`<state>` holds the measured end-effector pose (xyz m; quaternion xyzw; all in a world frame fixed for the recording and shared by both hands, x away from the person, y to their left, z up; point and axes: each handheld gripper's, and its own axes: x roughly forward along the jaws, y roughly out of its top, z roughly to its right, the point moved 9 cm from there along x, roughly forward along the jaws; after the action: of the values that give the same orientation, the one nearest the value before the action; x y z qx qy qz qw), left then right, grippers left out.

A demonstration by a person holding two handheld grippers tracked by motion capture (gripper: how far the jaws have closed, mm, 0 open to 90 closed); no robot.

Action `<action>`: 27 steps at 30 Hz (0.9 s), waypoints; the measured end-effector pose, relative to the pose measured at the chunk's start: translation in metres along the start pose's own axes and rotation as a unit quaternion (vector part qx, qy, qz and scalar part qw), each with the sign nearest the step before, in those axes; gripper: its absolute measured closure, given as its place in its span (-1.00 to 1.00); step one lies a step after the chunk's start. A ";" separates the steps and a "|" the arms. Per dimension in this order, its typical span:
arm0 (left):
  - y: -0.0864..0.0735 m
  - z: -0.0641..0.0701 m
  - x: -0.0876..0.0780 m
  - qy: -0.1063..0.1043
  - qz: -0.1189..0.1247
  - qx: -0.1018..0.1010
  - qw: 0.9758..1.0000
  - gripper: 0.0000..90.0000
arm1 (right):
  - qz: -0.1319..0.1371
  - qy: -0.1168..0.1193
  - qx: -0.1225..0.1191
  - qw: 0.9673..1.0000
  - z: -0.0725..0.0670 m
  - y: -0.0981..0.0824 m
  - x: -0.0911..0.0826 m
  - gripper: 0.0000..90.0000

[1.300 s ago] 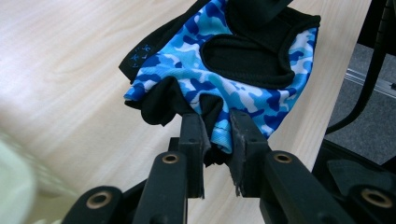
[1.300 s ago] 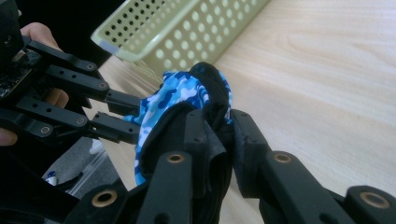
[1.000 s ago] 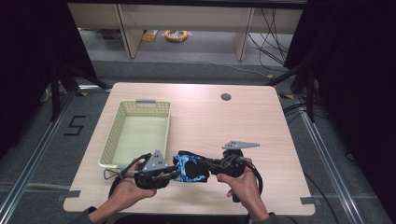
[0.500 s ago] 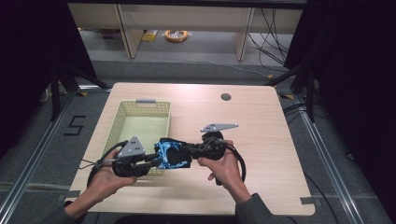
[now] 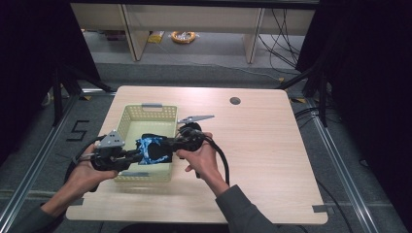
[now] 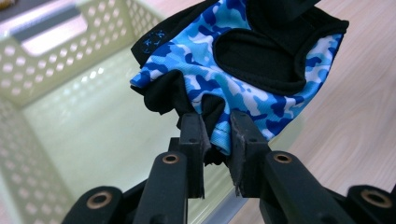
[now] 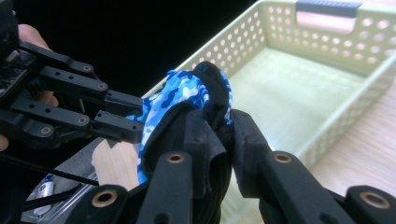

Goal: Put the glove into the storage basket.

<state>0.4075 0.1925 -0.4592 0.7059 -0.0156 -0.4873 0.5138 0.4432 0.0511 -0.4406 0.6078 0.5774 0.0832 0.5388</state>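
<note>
Dark curtains close off both sides of a pale wooden table, and a light green perforated basket sits on the table's left half. A small dark round spot marks the tabletop well to the right of the basket, toward the far edge.

A blue camouflage glove with black patches hangs in the air over the near end of the basket, stretched between the two grippers. The left gripper has its jaws pinched on the glove's lower edge, with fabric bunched between them. The right gripper is likewise clamped on the opposite, black-trimmed end of the glove, as the right gripper view shows with the basket's floor lying beyond it.

My reading is that the glove is being carried to the basket and is about to be dropped in. The next move would call for lowering it inside the basket walls, then parting both pairs of jaws so the fabric falls free instead of catching on the rim.

Both forearms come in from the near edge of the table, the left hand just outside the basket's near left corner, the right hand just beside its near right corner, with the grippers pointed toward each other.
</note>
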 end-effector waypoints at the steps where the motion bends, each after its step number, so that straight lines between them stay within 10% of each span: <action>1: -0.004 -0.004 0.001 0.004 -0.006 -0.005 1.000 0.69 | -0.005 0.000 0.003 1.000 0.000 0.000 0.006 0.74; 16: -0.035 -0.036 0.018 0.005 -0.058 -0.037 0.998 0.73 | -0.047 -0.021 0.039 0.998 0.012 -0.013 0.072 0.74; 27: -0.046 -0.048 0.021 0.012 -0.072 -0.049 0.996 0.70 | -0.053 -0.019 0.055 0.997 0.012 -0.013 0.084 0.75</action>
<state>0.4303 0.2366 -0.5076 0.6845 0.0655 -0.5152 0.5116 0.4712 0.1078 -0.4993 0.6067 0.6020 0.0104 0.5191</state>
